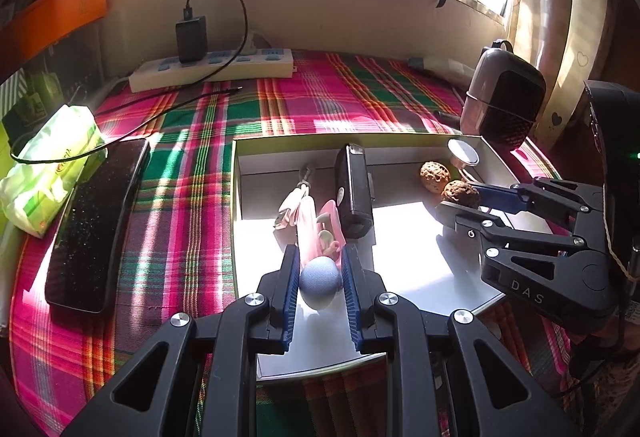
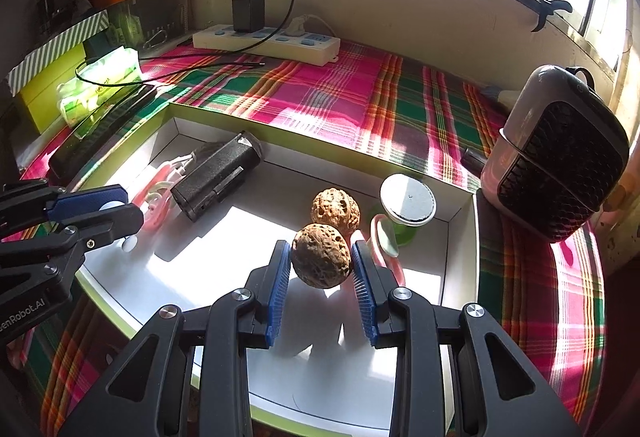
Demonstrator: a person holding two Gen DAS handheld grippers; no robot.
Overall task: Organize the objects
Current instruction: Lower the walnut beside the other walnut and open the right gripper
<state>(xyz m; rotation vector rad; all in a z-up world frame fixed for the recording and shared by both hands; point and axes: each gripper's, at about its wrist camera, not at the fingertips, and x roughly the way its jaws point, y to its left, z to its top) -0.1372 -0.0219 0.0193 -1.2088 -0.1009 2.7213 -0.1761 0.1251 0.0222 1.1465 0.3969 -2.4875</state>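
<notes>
A shallow white box with a green rim (image 1: 234, 177) (image 2: 460, 237) lies on the plaid cloth. My left gripper (image 1: 320, 253) is shut on a small blue-grey ball (image 1: 320, 279) over the box's near left part, beside pink items (image 1: 316, 221). My right gripper (image 2: 321, 243) is shut on a dark walnut (image 2: 322, 255) just above the box floor. A lighter walnut (image 2: 336, 209) (image 1: 434, 175) rests right behind it. Each gripper shows in the other view: the right gripper (image 1: 460, 199) with its walnut (image 1: 460, 193), the left gripper (image 2: 130, 203) at the left edge.
Inside the box lie a black rectangular device (image 1: 354, 193) (image 2: 216, 177) and a round-topped item (image 2: 408, 203) in the far right corner. Around it: a small heater (image 2: 556, 153), a power strip (image 1: 212, 69), a black phone (image 1: 96, 229), a tissue pack (image 1: 48, 165).
</notes>
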